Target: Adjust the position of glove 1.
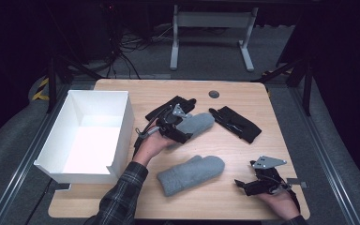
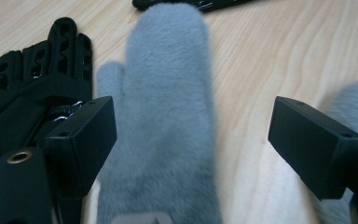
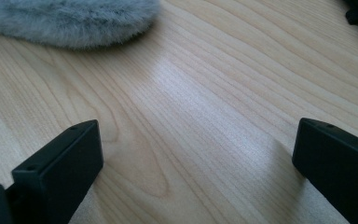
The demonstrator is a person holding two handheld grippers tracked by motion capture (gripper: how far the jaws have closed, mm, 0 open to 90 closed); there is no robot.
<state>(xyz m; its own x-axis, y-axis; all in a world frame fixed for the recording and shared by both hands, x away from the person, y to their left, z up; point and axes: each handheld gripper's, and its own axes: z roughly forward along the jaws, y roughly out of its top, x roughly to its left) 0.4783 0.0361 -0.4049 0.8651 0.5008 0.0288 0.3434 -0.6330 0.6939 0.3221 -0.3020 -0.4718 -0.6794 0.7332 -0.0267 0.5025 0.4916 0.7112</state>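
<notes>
Right of the white box, the left gripper hovers over a grey mitten lying on the surface, jaws wide and pressing nothing; closing on it likely follows. Right gripper idles open, empty.

Table: pale wood, visible grain, one dark round plug at 12 o'clock. Box at 9 o'clock: white. Two mittens, far mitten at centre and near mitten at 6 o'clock: plain fuzzy grey. Two gloves, left glove and right glove at 1 o'clock: black. Sleeve: dark plaid. Left gripper and right gripper: black.
</notes>
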